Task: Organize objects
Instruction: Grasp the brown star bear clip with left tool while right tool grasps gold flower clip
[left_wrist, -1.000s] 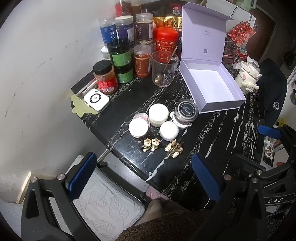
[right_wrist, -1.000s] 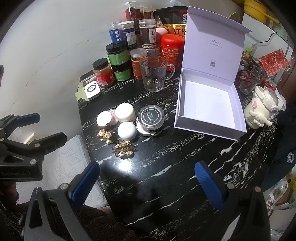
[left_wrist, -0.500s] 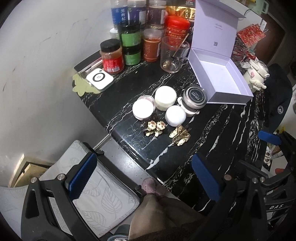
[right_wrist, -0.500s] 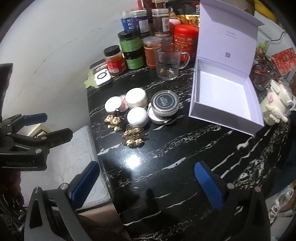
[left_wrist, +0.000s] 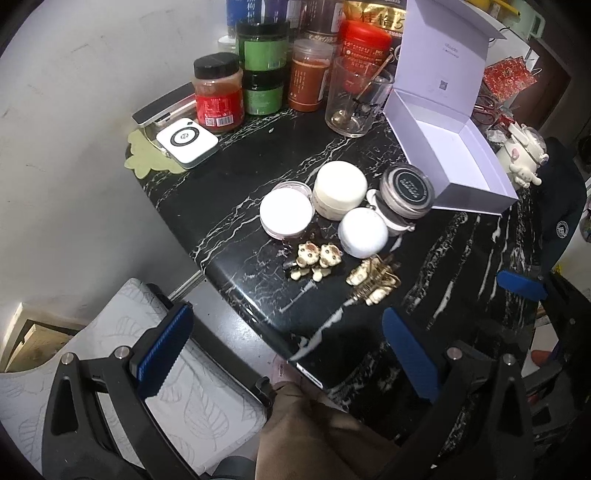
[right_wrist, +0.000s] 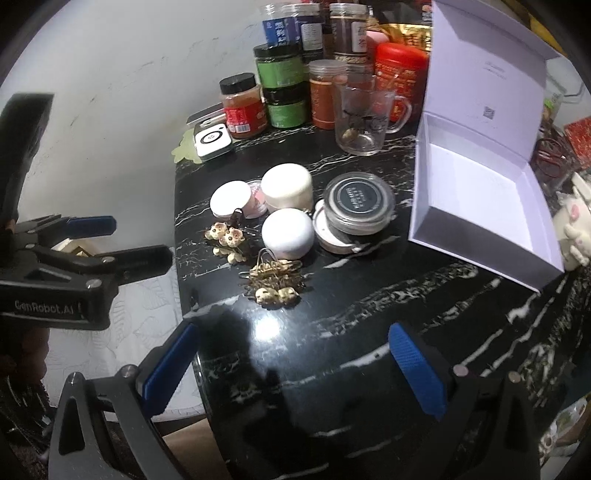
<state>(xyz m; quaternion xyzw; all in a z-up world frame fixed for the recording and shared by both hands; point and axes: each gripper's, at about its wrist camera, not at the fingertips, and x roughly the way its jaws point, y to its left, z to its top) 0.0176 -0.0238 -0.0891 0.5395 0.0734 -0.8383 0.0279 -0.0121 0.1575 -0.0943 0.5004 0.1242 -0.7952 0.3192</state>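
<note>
An open lilac box (left_wrist: 448, 162) (right_wrist: 480, 192) stands empty on the black marble table (left_wrist: 258, 155) (right_wrist: 369, 332), lid raised. Beside it sit a dark-lidded jar (left_wrist: 406, 188) (right_wrist: 358, 203), a cream jar (left_wrist: 338, 188) (right_wrist: 288, 182), a flat white-lidded jar (left_wrist: 286, 214) (right_wrist: 231, 197) and a white round jar (left_wrist: 364, 230) (right_wrist: 288, 232). Two hair clips with small bear charms (left_wrist: 314, 260) (right_wrist: 227, 240) and gold ones (left_wrist: 373, 282) (right_wrist: 273, 282) lie in front. My left gripper (left_wrist: 288, 347) is open and empty over the table's near edge. My right gripper (right_wrist: 291, 365) is open and empty above the table.
Spice jars (left_wrist: 262, 55) (right_wrist: 280, 74), a red tin (left_wrist: 364, 40), a glass mug with a spoon (left_wrist: 354, 99) (right_wrist: 364, 118) and a white square device (left_wrist: 186, 142) (right_wrist: 212, 140) crowd the back. A white figurine (left_wrist: 522, 155) stands right of the box. A leaf-patterned cushion (left_wrist: 147, 369) lies below.
Both grippers have moved closer to the table, so the jars and clips look larger. Nothing on the table has moved. Both stay open.
</note>
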